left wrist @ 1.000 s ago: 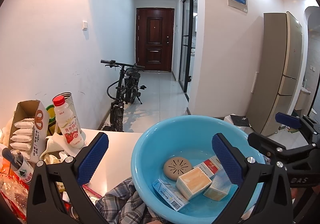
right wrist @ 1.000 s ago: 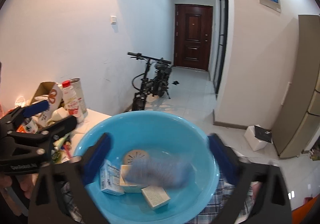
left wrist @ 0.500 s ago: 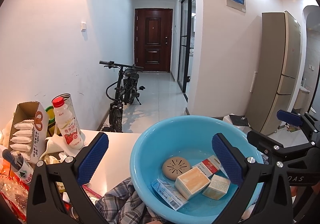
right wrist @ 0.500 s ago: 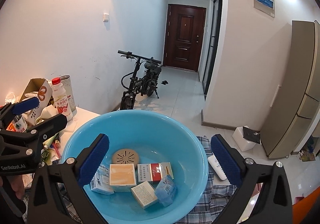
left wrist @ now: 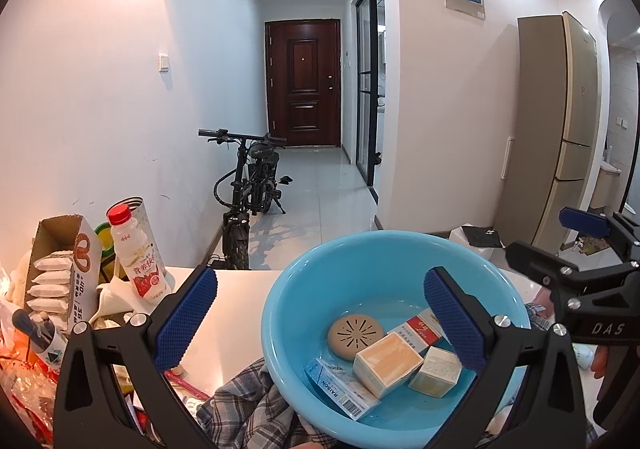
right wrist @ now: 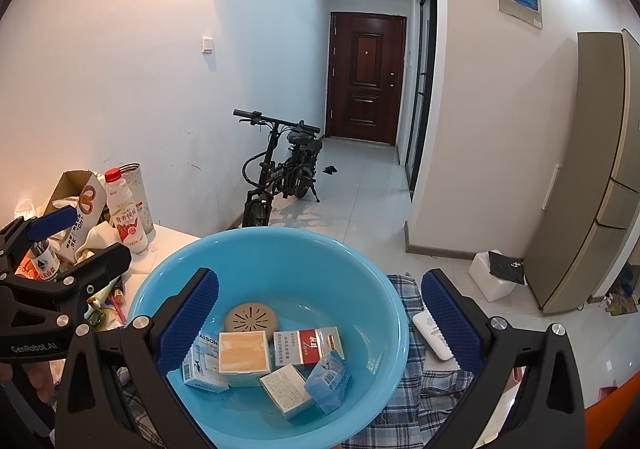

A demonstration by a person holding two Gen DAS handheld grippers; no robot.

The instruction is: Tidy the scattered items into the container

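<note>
- Left gripper (left wrist: 320,313) is spread wide with nothing between its blue pads (left wrist: 186,315); it hangs over the near left side of the basin (left wrist: 360,249), low centre of the left view.
- Right gripper (right wrist: 320,313) is likewise spread and empty, above the basin in the lower middle of the right view.
- The blue basin sits on a plaid cloth (right wrist: 416,393) on the white table (left wrist: 232,313).
- Inside it, in the right view: a round tan disc (right wrist: 251,317) at the back, an orange-faced box (right wrist: 243,357) in front of it, a blue-and-white carton (right wrist: 200,363) at its left, a red-and-white pack (right wrist: 308,345) to the right, a small pale box (right wrist: 286,389) nearer the frame's bottom, and a crumpled blue packet (right wrist: 328,375) touching it.
- Outside the basin, right of its rim, a white brush (right wrist: 430,335) lies on the cloth, partly behind the right pad.
- Left side of both views: a red-capped bottle (left wrist: 136,253), a tin (left wrist: 146,217) behind it, an open carton of sachets (left wrist: 60,265) and other clutter.
- A bike (left wrist: 250,189) stands in the hall beyond.
</note>
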